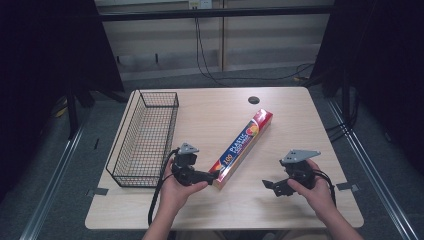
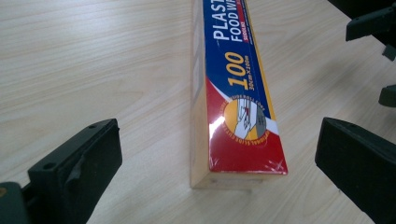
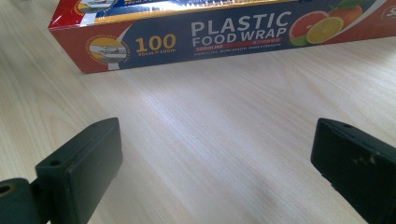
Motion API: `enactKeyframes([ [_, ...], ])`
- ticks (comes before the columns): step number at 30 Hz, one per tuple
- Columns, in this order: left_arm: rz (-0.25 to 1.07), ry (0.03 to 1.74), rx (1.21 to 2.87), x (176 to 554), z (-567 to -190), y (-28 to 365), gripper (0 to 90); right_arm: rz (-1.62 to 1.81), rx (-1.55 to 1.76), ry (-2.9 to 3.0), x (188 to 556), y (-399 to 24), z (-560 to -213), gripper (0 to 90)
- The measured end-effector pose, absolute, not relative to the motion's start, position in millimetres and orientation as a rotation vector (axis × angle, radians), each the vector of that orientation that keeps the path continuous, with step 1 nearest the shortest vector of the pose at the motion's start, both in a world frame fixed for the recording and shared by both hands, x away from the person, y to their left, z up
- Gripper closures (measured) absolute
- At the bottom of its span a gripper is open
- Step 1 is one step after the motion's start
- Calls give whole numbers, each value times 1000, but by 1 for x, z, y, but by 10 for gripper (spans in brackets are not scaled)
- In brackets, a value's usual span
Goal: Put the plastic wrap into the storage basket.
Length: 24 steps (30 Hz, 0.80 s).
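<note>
A long red and blue box of plastic food wrap lies diagonally on the wooden table. My left gripper sits at the box's near end, open. In the left gripper view the box end lies between the wide black jaws, and neither pad touches it. My right gripper rests to the right of the box, open and empty, pointing left towards it. In the right gripper view the box's long side lies across the top, well beyond the jaws.
A black wire basket stands on the left part of the table, close beside my left hand. A dark round hole is near the table's far edge. Cables hang by the back wall.
</note>
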<state>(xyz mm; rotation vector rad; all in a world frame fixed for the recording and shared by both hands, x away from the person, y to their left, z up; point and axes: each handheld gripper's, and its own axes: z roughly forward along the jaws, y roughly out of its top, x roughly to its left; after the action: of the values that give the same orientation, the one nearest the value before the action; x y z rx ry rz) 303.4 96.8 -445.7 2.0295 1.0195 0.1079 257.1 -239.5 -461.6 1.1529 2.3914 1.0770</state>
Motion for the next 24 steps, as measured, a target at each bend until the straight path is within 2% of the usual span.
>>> enactKeyframes([
  [24,76,1001,2082,341,-433,50,56,1082,1152,2386,259,-243,-461,19],
])
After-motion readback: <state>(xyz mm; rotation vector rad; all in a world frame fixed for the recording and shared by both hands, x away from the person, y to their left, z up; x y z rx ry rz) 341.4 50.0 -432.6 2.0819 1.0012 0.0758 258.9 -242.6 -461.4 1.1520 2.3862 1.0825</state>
